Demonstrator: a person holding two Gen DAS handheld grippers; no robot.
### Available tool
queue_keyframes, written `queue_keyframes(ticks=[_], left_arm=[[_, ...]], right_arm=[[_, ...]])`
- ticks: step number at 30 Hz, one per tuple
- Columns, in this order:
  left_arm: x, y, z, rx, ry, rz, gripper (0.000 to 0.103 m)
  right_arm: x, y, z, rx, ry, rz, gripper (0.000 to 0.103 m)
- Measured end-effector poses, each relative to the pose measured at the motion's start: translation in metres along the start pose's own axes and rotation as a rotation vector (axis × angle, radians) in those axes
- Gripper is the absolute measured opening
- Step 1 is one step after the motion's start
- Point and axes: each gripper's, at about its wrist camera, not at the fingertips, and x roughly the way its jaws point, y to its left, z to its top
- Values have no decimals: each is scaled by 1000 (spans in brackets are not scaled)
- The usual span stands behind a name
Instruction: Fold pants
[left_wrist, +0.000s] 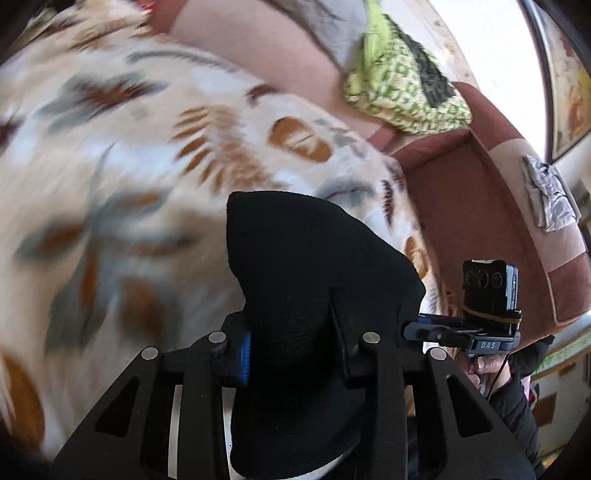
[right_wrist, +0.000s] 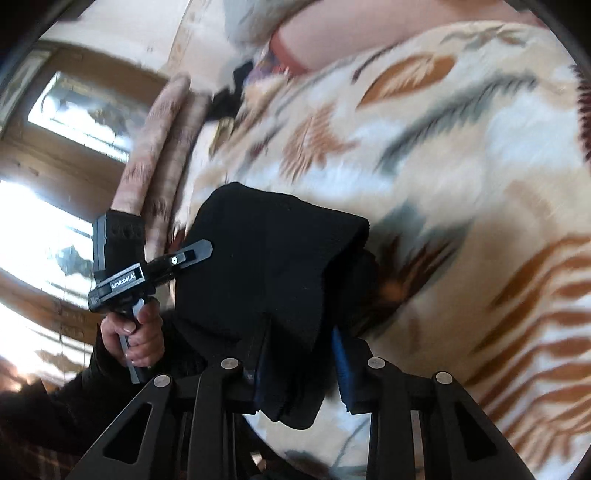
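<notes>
1. We see the black pants (left_wrist: 314, 295) lifted above a leaf-print blanket (left_wrist: 129, 147), the left claw (left_wrist: 291, 358) and right claw (right_wrist: 299, 358) each clamped on the fabric.
2. We judge the fold mid-way: cloth doubled, not yet laid down.
3. Beyond: a pink sofa (left_wrist: 480, 192), a green cushion (left_wrist: 402, 85), bright windows (right_wrist: 40, 229).

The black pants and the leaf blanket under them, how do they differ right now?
The black pants are plain black; the leaf blanket is cream with brown and grey leaves. The pants are lifted and bunched, pinched in the left claw and the right claw; the blanket lies spread over the sofa, ungripped. The pants look sharp, the blanket blurred. Both are soft fabric.
</notes>
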Motion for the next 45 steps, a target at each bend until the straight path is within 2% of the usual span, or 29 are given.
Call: queue_keyframes(ticks=[5, 8, 9, 10, 13, 15, 17, 19, 20, 23, 25, 26, 28, 30, 32, 35, 37, 40, 42, 45], left_arm=[[38, -10, 36, 3, -2, 1, 33], [73, 9, 38, -24, 46, 56, 41], [82, 17, 35, -26, 62, 83, 50], [83, 21, 33, -18, 39, 73, 56], [76, 21, 36, -16, 19, 52, 56], [56, 14, 38, 9, -53, 55, 55], [39, 8, 39, 36, -116, 16, 55], [27, 1, 42, 52, -159, -67, 55], [29, -1, 45, 53, -161, -113, 55], [55, 3, 58, -9, -105, -116, 55], [81, 24, 65, -109, -41, -116, 52], [86, 27, 68, -123, -30, -114, 48], [96, 33, 73, -133, 2, -123, 44], [107, 31, 78, -111, 44, -135, 44], [115, 24, 80, -61, 55, -117, 44], [116, 17, 81, -11, 48, -98, 44], [115, 18, 82, -23, 42, -113, 44], [99, 27, 83, -99, 11, -167, 44], [78, 29, 83, -138, -43, -214, 44], [56, 25, 74, -153, -86, -231, 44]], right_arm=[[-17, -18, 35, 35, -35, -65, 29], [-6, -38, 48, 88, -41, -160, 32], [4, -48, 48, 130, -20, -216, 34], [8, -53, 47, 154, -12, -221, 34], [-4, -55, 40, 176, -82, -185, 34], [-23, -51, 32, 163, -126, -239, 34], [-43, -34, 24, 96, -165, -315, 34], [-54, -8, 16, -33, -177, -332, 34], [-55, 7, 14, -84, -182, -343, 34], [-45, 31, 14, -182, -190, -370, 34], [-24, 41, 16, -234, -154, -410, 34], [-7, 43, 16, -252, -114, -428, 34], [26, 26, 6, -261, 25, -534, 35], [41, 13, -9, -261, 63, -612, 40], [40, -2, -19, -199, 73, -579, 41], [37, -4, -25, -196, 47, -567, 41], [30, -3, -23, -176, 47, -548, 40], [17, 8, -21, -224, 90, -589, 40], [2, 22, -16, -257, 64, -601, 40], [-17, 43, -3, -280, -20, -600, 40]])
